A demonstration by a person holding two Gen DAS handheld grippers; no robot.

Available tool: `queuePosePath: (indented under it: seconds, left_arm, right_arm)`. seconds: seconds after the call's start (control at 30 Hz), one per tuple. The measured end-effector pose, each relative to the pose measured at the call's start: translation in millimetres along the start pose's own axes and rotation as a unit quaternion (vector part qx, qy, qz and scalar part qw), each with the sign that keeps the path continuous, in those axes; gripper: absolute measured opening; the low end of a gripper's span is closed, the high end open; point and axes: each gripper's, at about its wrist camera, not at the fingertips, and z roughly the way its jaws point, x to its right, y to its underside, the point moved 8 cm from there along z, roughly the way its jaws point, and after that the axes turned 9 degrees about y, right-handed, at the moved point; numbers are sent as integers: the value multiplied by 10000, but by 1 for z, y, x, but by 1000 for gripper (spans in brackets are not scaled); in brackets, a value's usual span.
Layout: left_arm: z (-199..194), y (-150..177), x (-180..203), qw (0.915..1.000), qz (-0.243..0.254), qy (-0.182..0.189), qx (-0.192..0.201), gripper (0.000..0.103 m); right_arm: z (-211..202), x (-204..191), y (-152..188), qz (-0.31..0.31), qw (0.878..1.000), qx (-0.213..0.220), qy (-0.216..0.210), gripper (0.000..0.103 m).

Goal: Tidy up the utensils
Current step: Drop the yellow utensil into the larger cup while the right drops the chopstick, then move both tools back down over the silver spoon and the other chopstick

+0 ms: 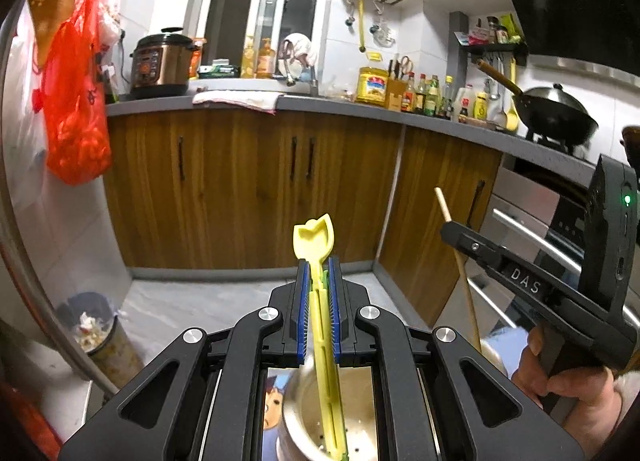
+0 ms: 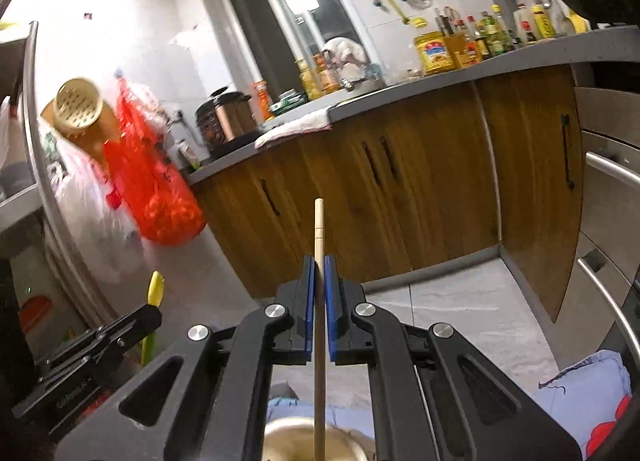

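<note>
Left gripper [image 1: 319, 267]: blue pads pressed onto the stem of a yellow plastic utensil [image 1: 320, 293]. Its shaped end stands out past the fingertips; its stem runs back between the fingers, down into a perforated metal holder [image 1: 320, 421] below the gripper body.

Right gripper [image 2: 319, 261]: pads narrow, clamped on a wooden chopstick [image 2: 319, 233]. The tip rises beyond the fingertips; the shaft runs back toward a round metal rim [image 2: 288, 437] below.

The other gripper shows at each view's edge. Wooden cabinets [image 1: 248, 189] and a grey countertop [image 1: 340, 107] lie ahead of both.
</note>
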Motion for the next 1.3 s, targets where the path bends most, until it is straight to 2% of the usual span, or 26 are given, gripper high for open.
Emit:
queuePosePath:
  seconds: [0.33,0.53,0.9,0.97,1.0,1.03,1.1,1.17,1.3]
  left_arm:
    - [-19,27,15,9991,247,110,-335,10]
    - [-17,41,23,9976,363,137,-566,10]
    - [-15,41,21,9973,332,-37,-658,13]
    - [-17,40,19,9974,289,-39,-662,20]
    - [-18,39,18,9976,265,-45,-639,27]
    - [-20,38,18,9979,254,-24,-600,32]
    - [-25,35,18,9983,265,-24,-526,33]
    - [-28,32,18,9983,299,-85,-498,36]
    - [-38,28,16,9988,227,-122,-427,57]
  right_arm:
    - [-30,2,28,-186,9980,-488,-365,5]
    - [-47,5,37,-323,9979,-453,-326,5]
    - [-44,11,37,-195,9970,-699,-276,7]
    - [-44,10,38,-189,9968,-724,-278,19]
    - [-46,10,37,-165,9968,-728,-298,33]
    - [-46,9,36,-147,9967,-728,-323,37]
    - [-49,9,35,-144,9967,-730,-314,37]
    - [-54,10,32,-103,9968,-724,-320,42]
    - [-71,14,29,-100,9967,-736,-328,56]
